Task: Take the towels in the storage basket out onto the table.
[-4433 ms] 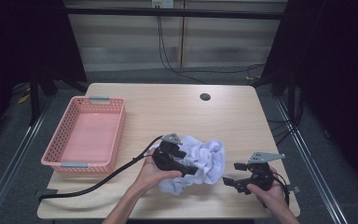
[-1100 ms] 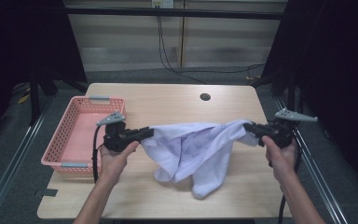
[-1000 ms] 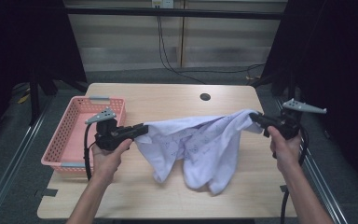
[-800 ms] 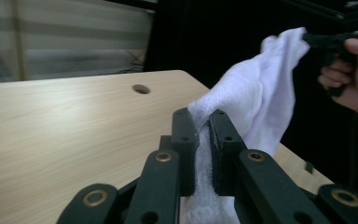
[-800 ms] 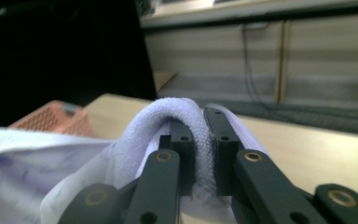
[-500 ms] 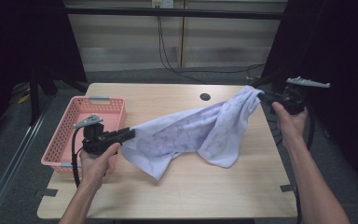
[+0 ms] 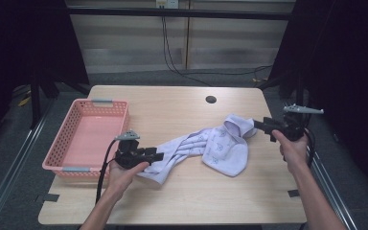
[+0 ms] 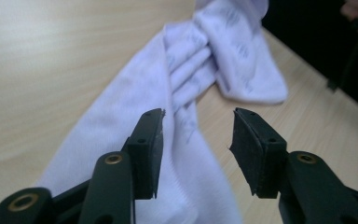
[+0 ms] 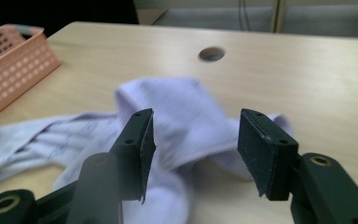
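Now the pale lilac cloth [image 7: 206, 146] lies slack on the table [image 7: 182, 196], stretched in a loose band between the two grippers. At its near end, the left gripper [image 7: 157, 155] hangs low over the cloth's rumpled tip; in the left gripper view its jaws stand apart, having just been opening, and the fabric [image 8: 168, 140] runs away from under and between them without either pad pressing on it. From that gripper the cloth bunches into folds and widens toward the far side, where a rounded flap lies flat on the wood. The right gripper [image 7: 258, 124] sits just beside the cloth's other end — its jaws too have just been opening and now stand apart, with the cloth [image 9: 186, 126] lying on the table ahead of and below the gap, free of the pads. A pink basket [image 7: 72, 143] stands just beside the left gripper on its outer side, away from the cloth. Beyond the cloth, well ahead of the right gripper, a round hole [image 7: 211, 99] shows in the tabletop.
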The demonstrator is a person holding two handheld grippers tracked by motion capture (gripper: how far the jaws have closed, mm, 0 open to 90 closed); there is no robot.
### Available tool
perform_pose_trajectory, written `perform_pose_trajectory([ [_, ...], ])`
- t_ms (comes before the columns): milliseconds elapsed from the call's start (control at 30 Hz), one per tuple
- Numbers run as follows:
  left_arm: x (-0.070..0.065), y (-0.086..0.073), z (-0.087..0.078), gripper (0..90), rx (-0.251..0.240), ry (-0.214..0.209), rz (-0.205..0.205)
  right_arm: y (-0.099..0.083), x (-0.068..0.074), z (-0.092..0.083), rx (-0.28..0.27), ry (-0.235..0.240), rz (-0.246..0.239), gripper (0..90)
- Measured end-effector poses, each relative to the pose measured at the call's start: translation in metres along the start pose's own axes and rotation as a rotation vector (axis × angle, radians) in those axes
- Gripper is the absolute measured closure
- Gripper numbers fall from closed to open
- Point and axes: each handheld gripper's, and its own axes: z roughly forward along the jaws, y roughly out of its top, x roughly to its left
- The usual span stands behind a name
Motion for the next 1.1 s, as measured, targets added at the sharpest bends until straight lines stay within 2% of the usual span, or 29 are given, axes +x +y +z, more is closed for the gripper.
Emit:
perform_pose_trajectory([
  [67, 0.003, -0.006, 0.01, 46.8, 0.074, 0.006, 0.032, -0.012, 0.007, 0.001, 0.016, 0.026, -0.009, 45.8],
  [167, 0.007, -0.017, 0.023, 43.9, 0.142, 0.01, 0.03, -0.035, 0.026, 0.006, 0.062, 0.065, -0.032, 43.8],
  [200, 0.006, -0.02, 0.028, 44.0, 0.17, 0.01, 0.045, -0.043, 0.032, 0.008, 0.08, 0.08, -0.044, 42.9],
  [233, 0.003, -0.022, 0.029, 44.6, 0.161, 0.031, 0.076, -0.05, 0.038, 0.01, 0.093, 0.102, -0.04, 42.4],
  [267, 0.001, -0.021, 0.029, 50.1, 0.171, 0.059, 0.099, -0.056, 0.044, 0.011, 0.104, 0.122, -0.042, 41.4],
  [300, 0.0, -0.021, 0.029, 59.8, 0.184, 0.082, 0.115, -0.062, 0.05, 0.012, 0.108, 0.14, -0.044, 40.9],
  [333, -0.001, -0.022, 0.029, 67.4, 0.179, 0.084, 0.123, -0.068, 0.054, 0.012, 0.112, 0.16, -0.039, 40.1],
  [367, -0.001, -0.023, 0.029, 73.9, 0.188, 0.063, 0.105, -0.073, 0.058, 0.014, 0.126, 0.174, -0.047, 39.2],
  [400, -0.002, -0.024, 0.028, 78.0, 0.19, 0.059, 0.093, -0.078, 0.061, 0.016, 0.138, 0.18, -0.054, 38.7],
  [500, -0.009, -0.029, 0.029, 81.0, 0.204, -0.01, 0.055, -0.092, 0.064, 0.027, 0.191, 0.198, -0.062, 37.3],
  [567, -0.019, -0.033, 0.03, 81.2, 0.218, -0.052, 0.068, -0.098, 0.067, 0.034, 0.235, 0.195, -0.081, 36.0],
  [633, -0.027, -0.036, 0.034, 81.0, 0.229, -0.104, 0.05, -0.102, 0.069, 0.04, 0.256, 0.183, -0.103, 35.7],
  [667, -0.031, -0.036, 0.037, 81.0, 0.233, -0.122, 0.058, -0.104, 0.07, 0.042, 0.273, 0.176, -0.112, 35.3],
  [700, -0.034, -0.036, 0.039, 80.9, 0.24, -0.138, 0.07, -0.106, 0.071, 0.044, 0.266, 0.172, -0.131, 37.2],
  [733, -0.036, -0.036, 0.042, 80.7, 0.241, -0.153, 0.07, -0.106, 0.071, 0.045, 0.265, 0.156, -0.149, 44.3],
  [800, -0.04, -0.034, 0.05, 80.7, 0.241, -0.174, 0.067, -0.104, 0.069, 0.045, 0.259, 0.092, -0.174, 69.9],
  [867, -0.046, -0.03, 0.057, 80.6, 0.244, -0.177, 0.089, -0.101, 0.061, 0.047, 0.261, 0.07, -0.162, 80.4],
  [900, -0.048, -0.028, 0.06, 80.6, 0.248, -0.184, 0.08, -0.098, 0.057, 0.048, 0.256, 0.037, -0.146, 82.3],
  [933, -0.05, -0.026, 0.062, 80.5, 0.244, -0.194, 0.074, -0.096, 0.051, 0.049, 0.252, 0.036, -0.137, 82.7],
  [1000, -0.053, -0.022, 0.065, 80.6, 0.233, -0.218, 0.071, -0.093, 0.038, 0.049, 0.242, 0.001, -0.125, 81.8],
  [1033, -0.055, -0.021, 0.066, 80.4, 0.226, -0.229, 0.065, -0.093, 0.035, 0.048, 0.239, -0.002, -0.118, 79.3],
  [1100, -0.058, -0.018, 0.06, 79.7, 0.204, -0.224, 0.091, -0.093, 0.031, 0.042, 0.215, 0.016, -0.106, 68.3],
])
